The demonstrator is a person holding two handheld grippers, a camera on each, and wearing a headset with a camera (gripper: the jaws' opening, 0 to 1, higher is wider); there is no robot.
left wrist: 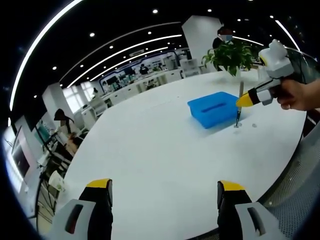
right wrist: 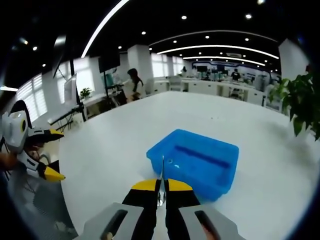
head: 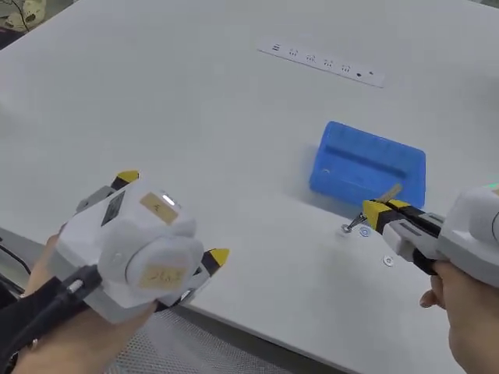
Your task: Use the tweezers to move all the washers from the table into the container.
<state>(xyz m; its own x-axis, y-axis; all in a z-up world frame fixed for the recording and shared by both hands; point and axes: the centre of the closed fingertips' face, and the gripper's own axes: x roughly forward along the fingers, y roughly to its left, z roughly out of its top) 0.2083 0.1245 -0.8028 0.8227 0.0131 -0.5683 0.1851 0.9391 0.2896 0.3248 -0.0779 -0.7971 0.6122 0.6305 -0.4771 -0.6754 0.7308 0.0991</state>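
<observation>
The yellow-tipped right tongs (head: 380,210) are pressed together on thin metal tweezers (head: 357,222). The tweezers' point reaches down to the smooth white counter (head: 195,117), just beside the near wall of the rectangular blue plastic container (head: 366,164). A small flat ring washer (head: 365,232) lies by that point, and a second washer (head: 388,261) lies nearer the person. The left tongs (left wrist: 165,187) are spread wide and hold nothing, well apart from the container.
</observation>
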